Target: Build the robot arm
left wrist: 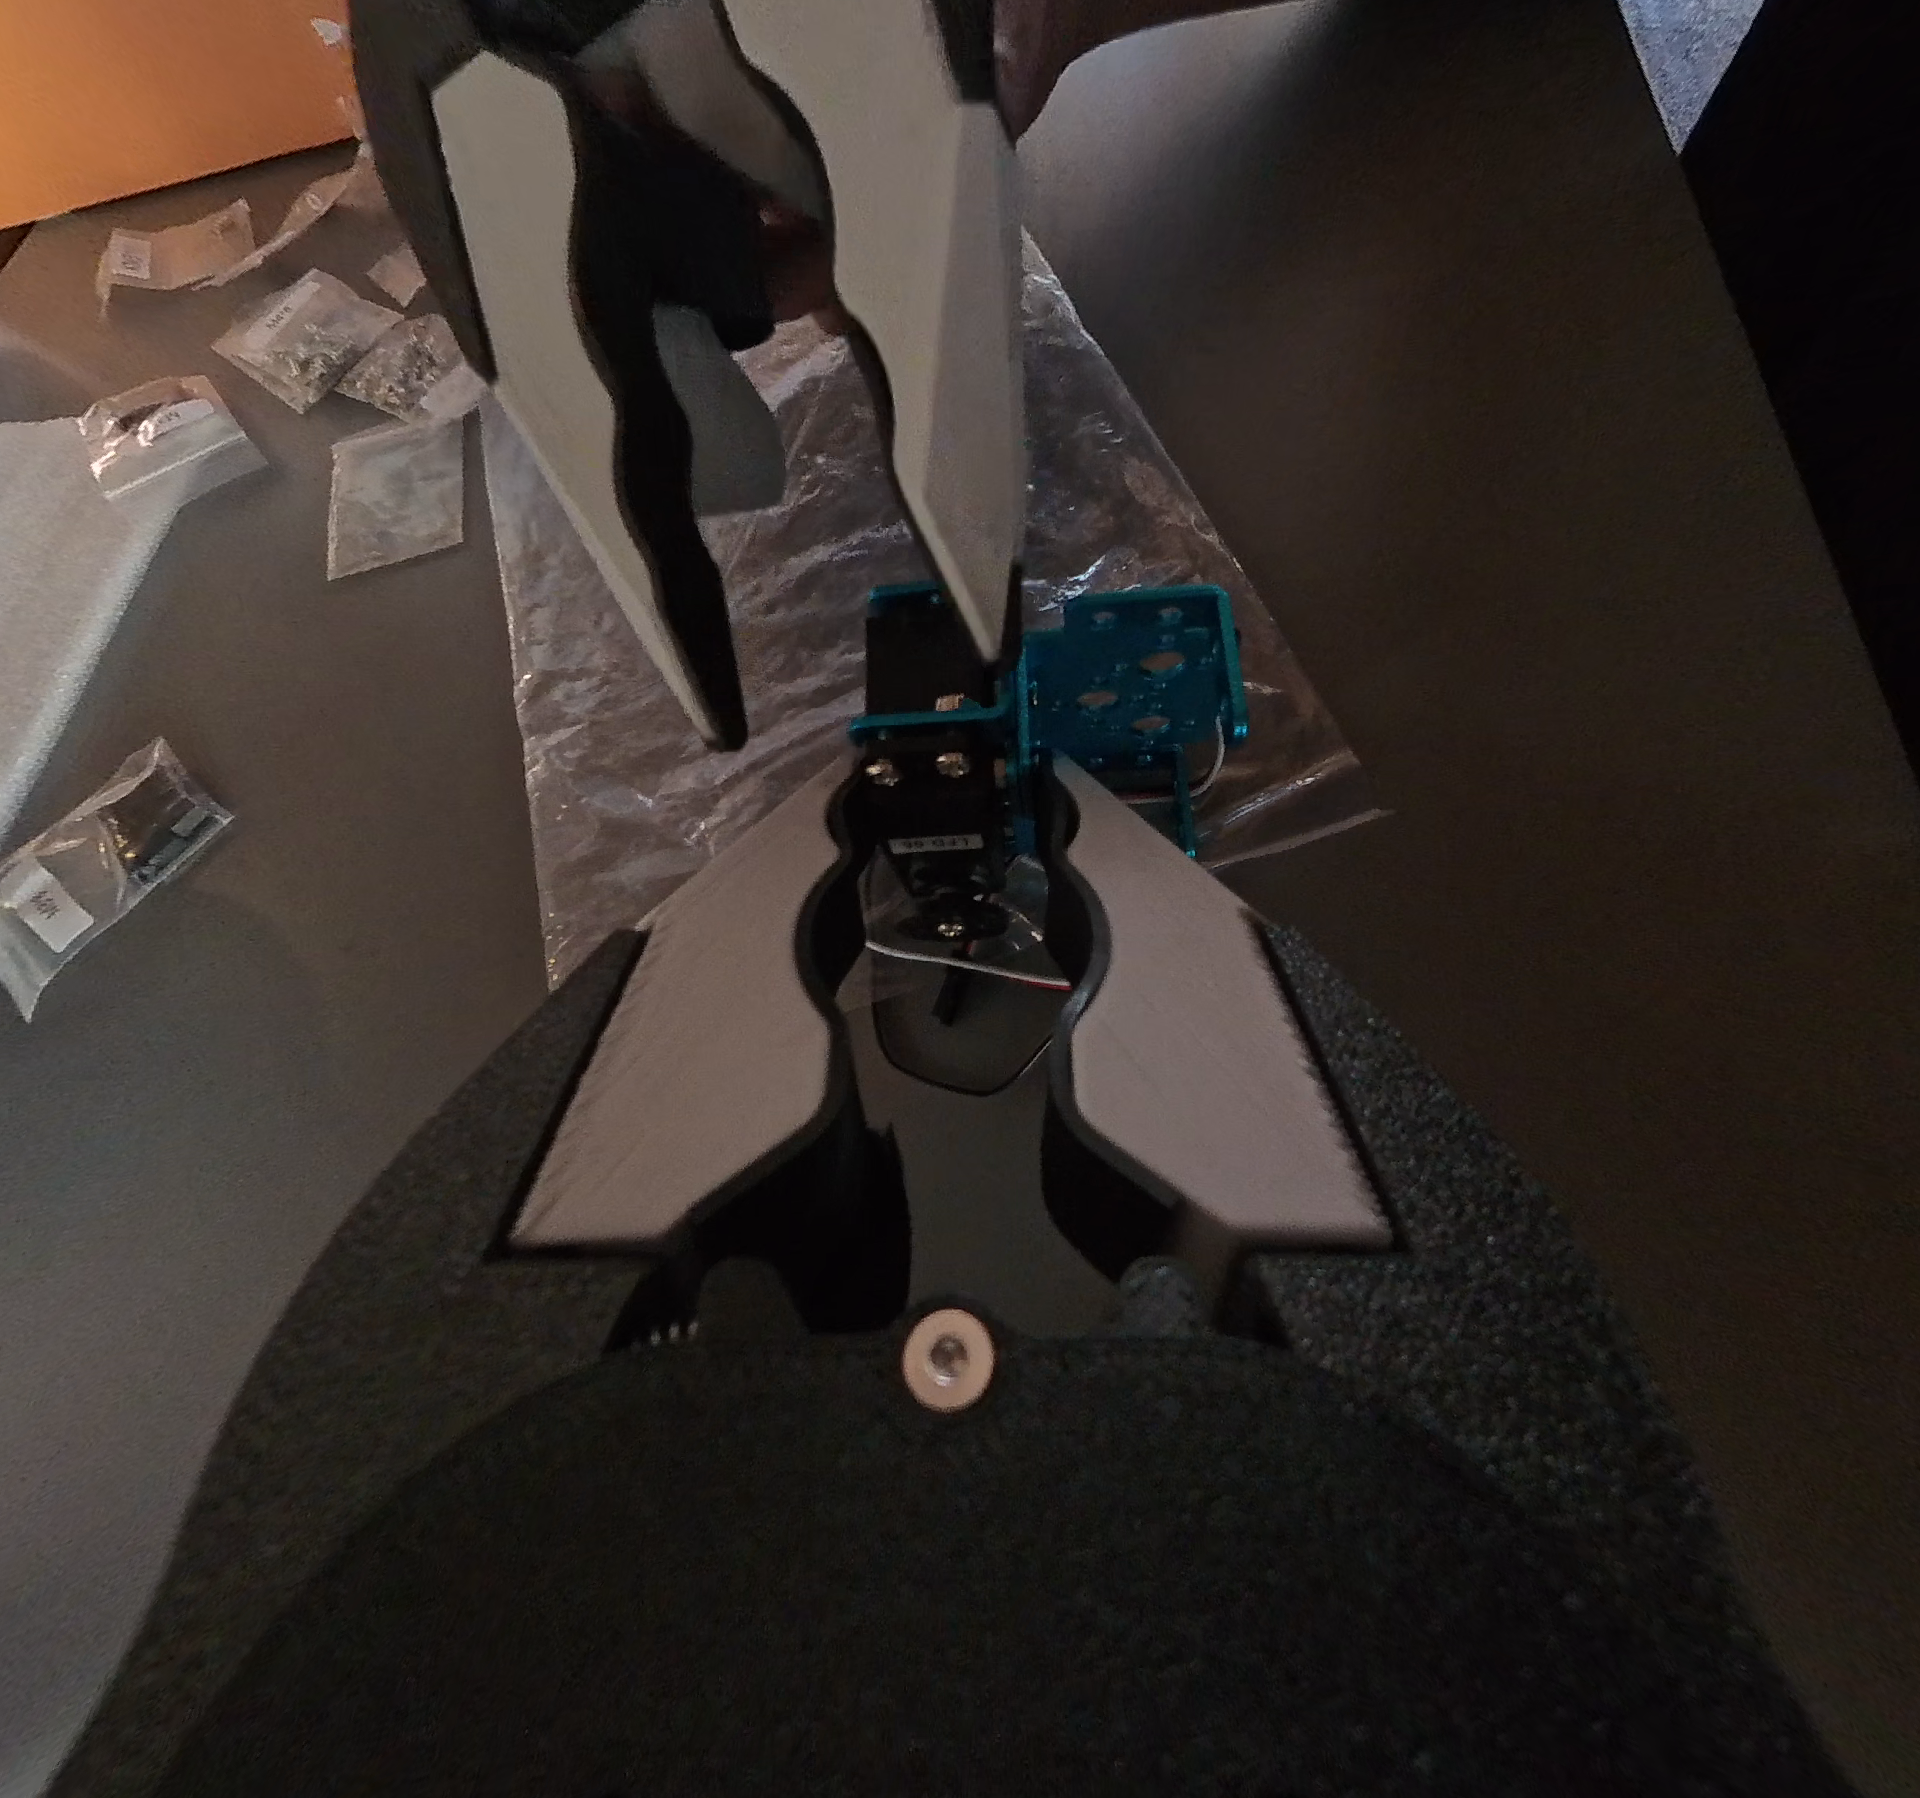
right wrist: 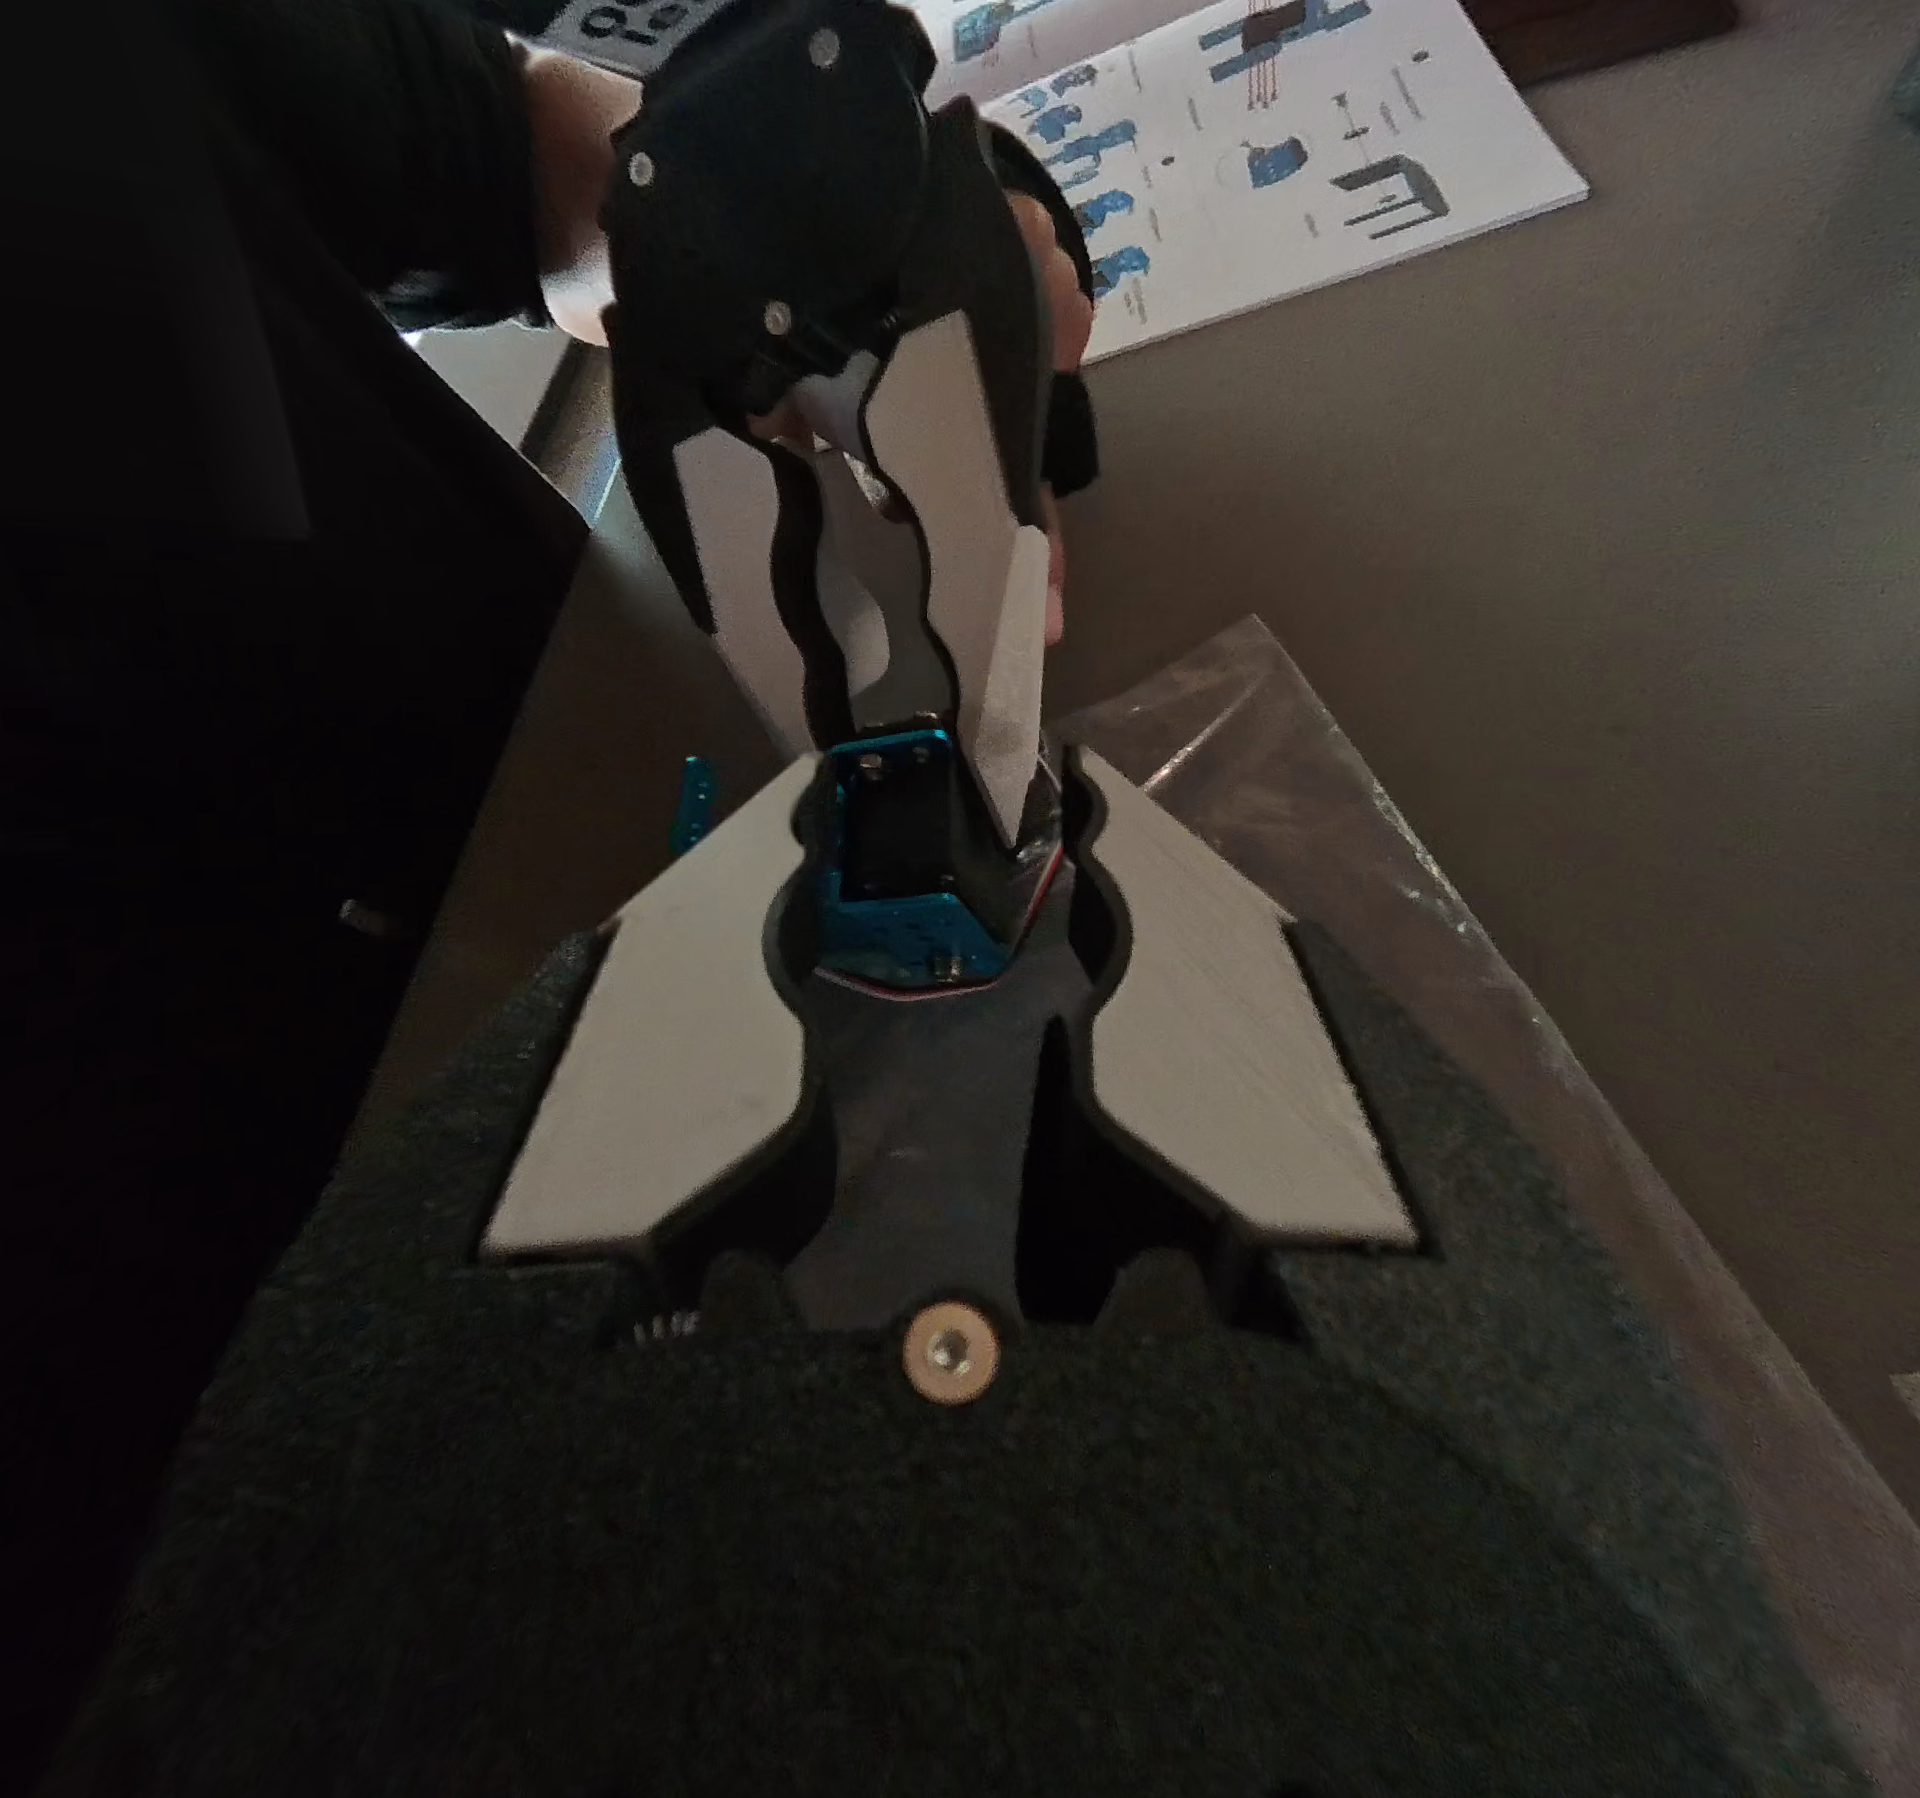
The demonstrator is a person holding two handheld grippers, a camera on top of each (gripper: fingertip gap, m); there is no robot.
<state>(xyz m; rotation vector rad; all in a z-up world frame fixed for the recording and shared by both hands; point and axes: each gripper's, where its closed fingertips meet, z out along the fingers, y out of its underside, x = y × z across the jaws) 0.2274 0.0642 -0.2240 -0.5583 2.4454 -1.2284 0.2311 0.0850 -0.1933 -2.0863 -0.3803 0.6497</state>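
**Two grippers meet at a blue bracket and black servo**

The left gripper [left wrist: 956, 803] has its grey fingers closed narrowly around a black servo block [left wrist: 928, 709] seated in a blue anodised metal bracket [left wrist: 1132, 683]; the assembly sits right at its fingertips, and thin white and red wires [left wrist: 966, 964] trail back between the fingers. The right gripper [left wrist: 857, 699] comes down from the opposite side, its fingers spread apart: one fingertip touches the top of the servo beside the bracket, the other hangs free off to the left gripper's left.

In the right wrist view, the right gripper [right wrist: 935, 803] has the same blue bracket [right wrist: 899, 875] between its fingers; whether they press on it cannot be told. The left gripper [right wrist: 904, 761] reaches in from ahead, blocking much of the bracket.

A crinkled clear plastic sheet [left wrist: 1122, 501] lies on the dark table [left wrist: 1455, 398] under the assembly. To the left gripper's left lie small clear bags of hardware [left wrist: 312, 351] and an orange cardboard box [left wrist: 156, 34]. Ahead and to the right of the right gripper lies an open illustrated booklet [right wrist: 1299, 117].
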